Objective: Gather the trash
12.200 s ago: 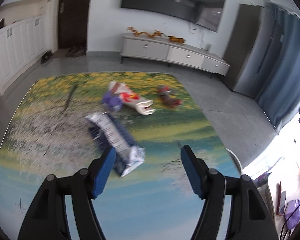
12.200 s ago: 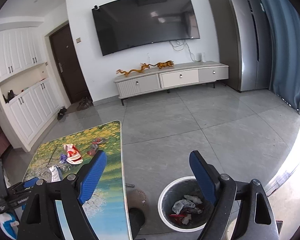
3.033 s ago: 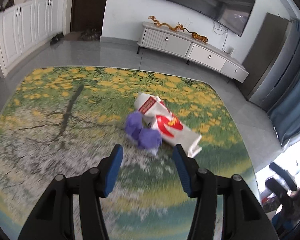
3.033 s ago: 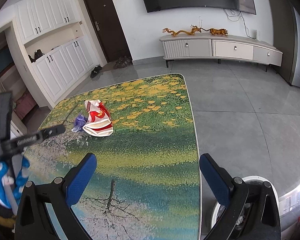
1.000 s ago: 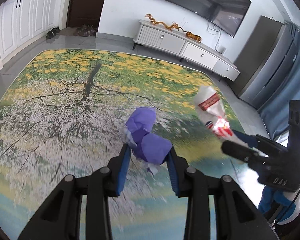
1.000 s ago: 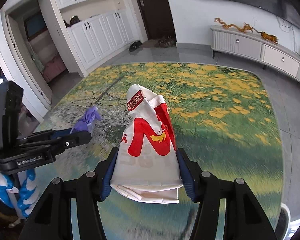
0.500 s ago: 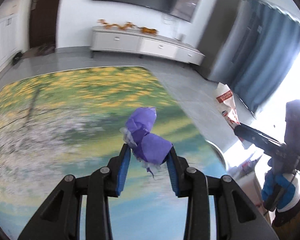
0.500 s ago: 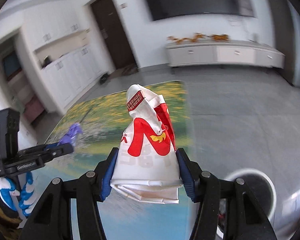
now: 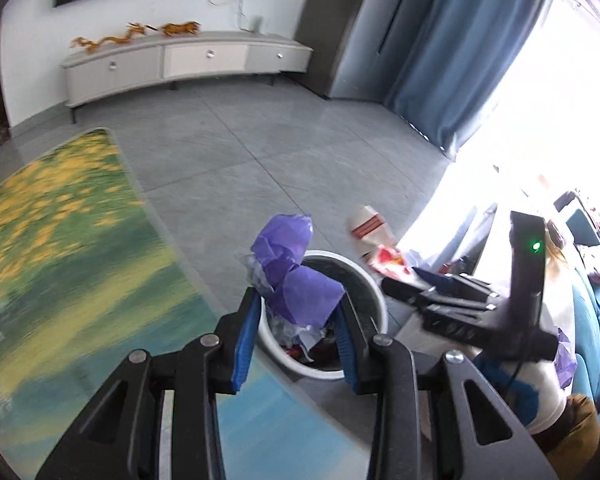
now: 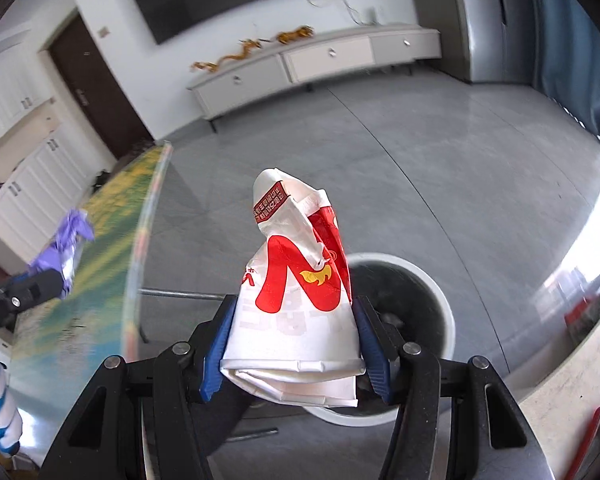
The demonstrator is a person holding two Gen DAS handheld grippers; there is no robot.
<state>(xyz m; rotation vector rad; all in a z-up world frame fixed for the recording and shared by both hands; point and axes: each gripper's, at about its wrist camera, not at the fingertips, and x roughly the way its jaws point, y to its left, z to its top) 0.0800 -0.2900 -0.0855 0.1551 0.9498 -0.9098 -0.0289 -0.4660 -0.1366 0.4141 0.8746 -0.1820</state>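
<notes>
The right gripper (image 10: 292,340) clamps a crumpled white paper bag (image 10: 296,300) with a big red letter and yellow flame — long axis upright, folded top pointing away, small red label unreadable. The left gripper (image 9: 296,320) pinches a purple wad (image 9: 296,276). Both hang over the white bin (image 9: 374,292) beside the table (image 9: 60,240).
</notes>
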